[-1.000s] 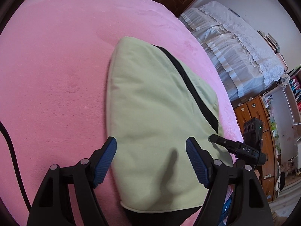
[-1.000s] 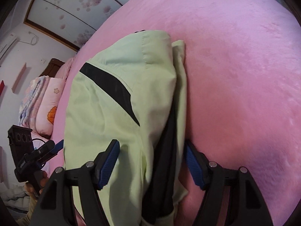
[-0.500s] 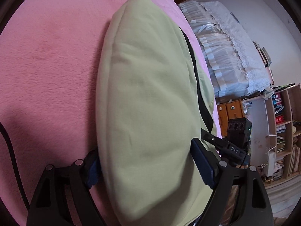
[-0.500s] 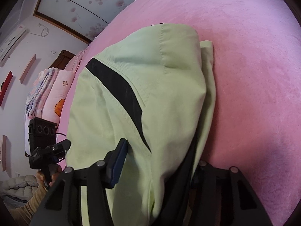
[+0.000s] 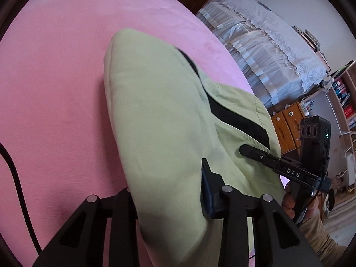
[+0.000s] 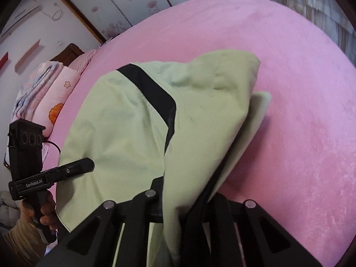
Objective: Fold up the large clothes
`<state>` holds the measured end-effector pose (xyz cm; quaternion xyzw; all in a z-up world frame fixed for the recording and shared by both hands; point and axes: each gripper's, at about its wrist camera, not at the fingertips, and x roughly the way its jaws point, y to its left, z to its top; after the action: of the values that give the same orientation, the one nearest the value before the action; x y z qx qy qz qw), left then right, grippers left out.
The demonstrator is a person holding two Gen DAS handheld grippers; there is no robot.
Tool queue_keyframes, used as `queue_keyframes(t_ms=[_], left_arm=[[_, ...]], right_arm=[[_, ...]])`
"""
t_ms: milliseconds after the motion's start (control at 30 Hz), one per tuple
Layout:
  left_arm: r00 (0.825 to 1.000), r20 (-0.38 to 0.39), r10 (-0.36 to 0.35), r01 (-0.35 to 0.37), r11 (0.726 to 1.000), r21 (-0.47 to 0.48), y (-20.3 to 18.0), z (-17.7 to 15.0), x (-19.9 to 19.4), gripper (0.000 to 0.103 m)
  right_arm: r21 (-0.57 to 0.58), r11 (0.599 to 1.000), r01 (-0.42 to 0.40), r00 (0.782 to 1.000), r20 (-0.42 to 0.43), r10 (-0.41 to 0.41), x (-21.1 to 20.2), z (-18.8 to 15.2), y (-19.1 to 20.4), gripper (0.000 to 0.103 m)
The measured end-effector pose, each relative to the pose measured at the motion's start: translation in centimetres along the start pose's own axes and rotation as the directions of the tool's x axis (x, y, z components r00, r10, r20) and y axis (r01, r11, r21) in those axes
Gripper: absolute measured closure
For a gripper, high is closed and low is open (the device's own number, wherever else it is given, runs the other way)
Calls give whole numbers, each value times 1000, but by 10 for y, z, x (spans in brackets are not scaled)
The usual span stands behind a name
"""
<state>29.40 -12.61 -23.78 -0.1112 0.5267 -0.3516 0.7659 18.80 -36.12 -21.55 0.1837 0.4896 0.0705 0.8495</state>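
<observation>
Jaws of both grippers have just closed, pinching the green garment (image 5: 155, 122).

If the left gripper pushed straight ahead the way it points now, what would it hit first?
The green garment itself: the left gripper is already shut on its near fold, which fills the view ahead. Beyond it lies the pink bedspread; depth past the cloth is unclear.

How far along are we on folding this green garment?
Done: the garment is already doubled over on the pink blanket, layers stacked at its right edge. In hand: both grippers' jaws have just been closing, and the left gripper and right gripper each pinch its near edge, which is raised. Left: carry that edge to the far end, lay it down and let go.
</observation>
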Motion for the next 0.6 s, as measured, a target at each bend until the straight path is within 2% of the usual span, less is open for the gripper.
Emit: queue_keyframes(t_ms=[133, 300, 467, 600], left_arm=[[998, 38, 45, -47, 998, 52, 22, 24, -61, 70], [988, 78, 130, -137, 987, 81, 78, 73, -132, 70], [966, 116, 230, -239, 968, 72, 155, 143, -178, 69], [946, 144, 289, -301, 951, 68, 213, 193, -190, 67]], right_arm=[[-51, 998, -41, 999, 19, 42, -5, 15, 52, 93], [-85, 987, -136, 989, 52, 140, 18, 60, 131, 93], [-97, 974, -202, 976, 61, 209, 77, 125, 199, 93], [-102, 970, -219, 970, 84, 228, 130, 172, 238, 93]])
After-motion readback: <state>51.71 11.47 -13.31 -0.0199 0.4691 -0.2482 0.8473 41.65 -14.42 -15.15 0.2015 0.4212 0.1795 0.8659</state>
